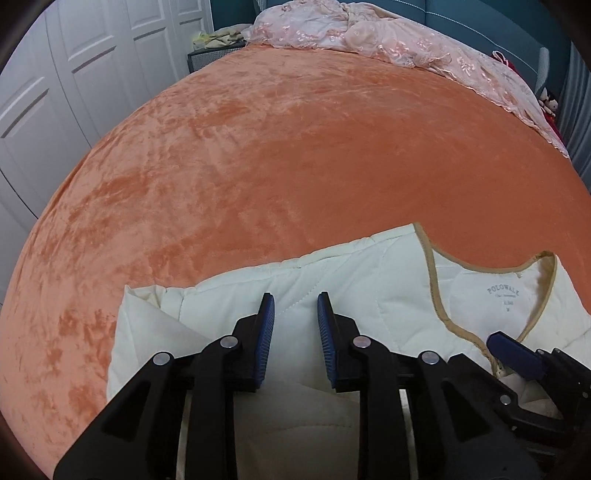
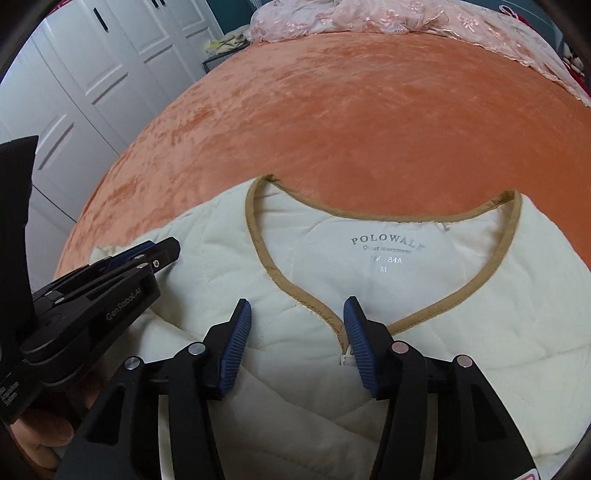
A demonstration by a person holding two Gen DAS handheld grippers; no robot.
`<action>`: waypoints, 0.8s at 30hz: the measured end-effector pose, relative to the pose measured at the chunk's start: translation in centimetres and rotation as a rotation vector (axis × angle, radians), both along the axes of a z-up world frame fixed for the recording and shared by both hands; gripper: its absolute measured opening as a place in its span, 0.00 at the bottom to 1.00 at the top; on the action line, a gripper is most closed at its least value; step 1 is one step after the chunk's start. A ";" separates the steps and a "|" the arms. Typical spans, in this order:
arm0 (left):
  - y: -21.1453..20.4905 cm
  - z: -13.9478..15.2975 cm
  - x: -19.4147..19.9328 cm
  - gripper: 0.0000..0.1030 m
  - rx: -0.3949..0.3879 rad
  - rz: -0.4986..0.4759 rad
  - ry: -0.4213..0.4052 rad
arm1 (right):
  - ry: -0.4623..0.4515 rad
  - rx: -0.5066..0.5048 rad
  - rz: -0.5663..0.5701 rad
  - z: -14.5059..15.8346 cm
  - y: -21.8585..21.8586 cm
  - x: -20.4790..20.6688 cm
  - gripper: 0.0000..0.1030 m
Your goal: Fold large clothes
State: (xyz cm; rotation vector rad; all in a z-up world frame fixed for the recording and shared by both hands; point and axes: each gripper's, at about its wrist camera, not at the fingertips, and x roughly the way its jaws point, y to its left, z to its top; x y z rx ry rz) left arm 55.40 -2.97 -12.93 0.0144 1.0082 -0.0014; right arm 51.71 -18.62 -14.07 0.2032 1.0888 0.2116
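Note:
A cream quilted jacket [image 1: 369, 291] with tan neckline trim lies on the orange bed cover [image 1: 277, 155]; its sleeve is folded in at the left shoulder. My left gripper [image 1: 295, 314] is open just above the left shoulder, holding nothing. In the right wrist view the jacket [image 2: 461, 295] shows its neck label [image 2: 386, 251]. My right gripper [image 2: 297, 325] is open over the chest just below the neckline, empty. The left gripper [image 2: 162, 254] appears at the left there, and the right gripper's blue fingertip [image 1: 513, 352] shows in the left wrist view.
A pink lace garment [image 1: 388, 37] lies heaped at the bed's far edge, also seen in the right wrist view [image 2: 369, 14]. White wardrobe doors [image 1: 74, 74] stand along the left. A dark basket [image 1: 214, 55] sits by the far left corner.

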 end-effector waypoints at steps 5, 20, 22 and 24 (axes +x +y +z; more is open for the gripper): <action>-0.1 -1.1 -0.8 0.26 0.015 -0.005 -0.068 | -0.038 -0.028 0.052 -0.5 0.8 -0.1 0.32; -0.4 -2.3 -1.0 0.29 0.051 0.012 -0.116 | -0.151 0.032 -0.153 0.0 -2.7 -1.2 0.04; -0.4 -1.9 -0.9 0.30 0.055 0.007 -0.104 | -0.191 0.050 -0.259 1.8 -5.8 -2.6 0.05; -0.3 -0.8 -0.9 0.30 0.049 -0.006 -0.097 | -0.201 0.032 -0.370 3.1 -9.8 -3.9 0.07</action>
